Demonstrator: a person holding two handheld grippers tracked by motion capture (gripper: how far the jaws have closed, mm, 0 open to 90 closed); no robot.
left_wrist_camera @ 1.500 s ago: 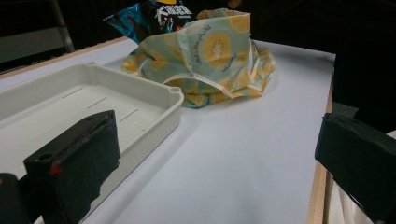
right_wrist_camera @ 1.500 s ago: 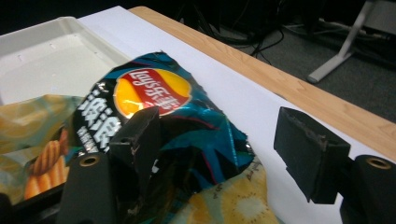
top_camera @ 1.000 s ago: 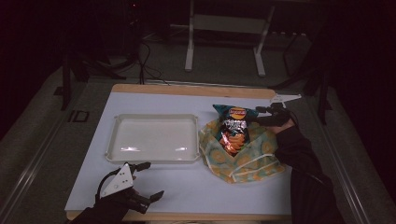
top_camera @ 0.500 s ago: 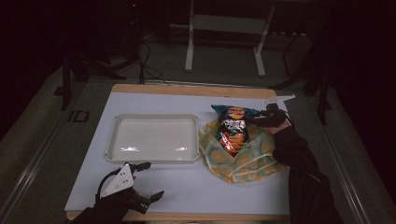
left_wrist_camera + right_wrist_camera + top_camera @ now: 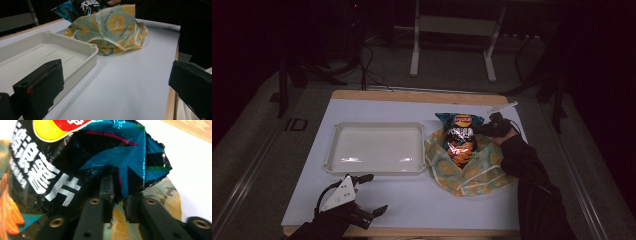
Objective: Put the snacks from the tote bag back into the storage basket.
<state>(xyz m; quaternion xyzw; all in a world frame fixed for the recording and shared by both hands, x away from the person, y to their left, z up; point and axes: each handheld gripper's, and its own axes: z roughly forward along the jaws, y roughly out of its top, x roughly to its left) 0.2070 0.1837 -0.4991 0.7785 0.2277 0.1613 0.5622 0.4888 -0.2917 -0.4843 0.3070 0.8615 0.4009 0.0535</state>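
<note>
A dark chip bag [image 5: 459, 135] with teal corners stands in a lemon-print cloth pouch [image 5: 472, 167] at the right of the white table. My right gripper [image 5: 493, 128] reaches the bag's top right corner. In the right gripper view its jaws [image 5: 120, 192] have just been closing and now pinch the bag's crinkled edge [image 5: 125, 165], with the pouch [image 5: 155, 195] just beneath. My left gripper [image 5: 374, 193] rests open near the front left edge, nothing between its jaws [image 5: 116, 67]; ahead of it lie the pouch [image 5: 112, 27] and the bag [image 5: 80, 5].
A white empty tray [image 5: 377, 125] lies left of the pouch, its corner [image 5: 92, 47] close to my left gripper. The white tabletop [image 5: 422, 200] has a wooden edge. Beyond the table are metal stand legs [image 5: 414, 45] and cables on the floor.
My right gripper has shifted slightly left and down onto the chip bag's top corner and its jaws have closed on it. The left gripper has stayed still.
</note>
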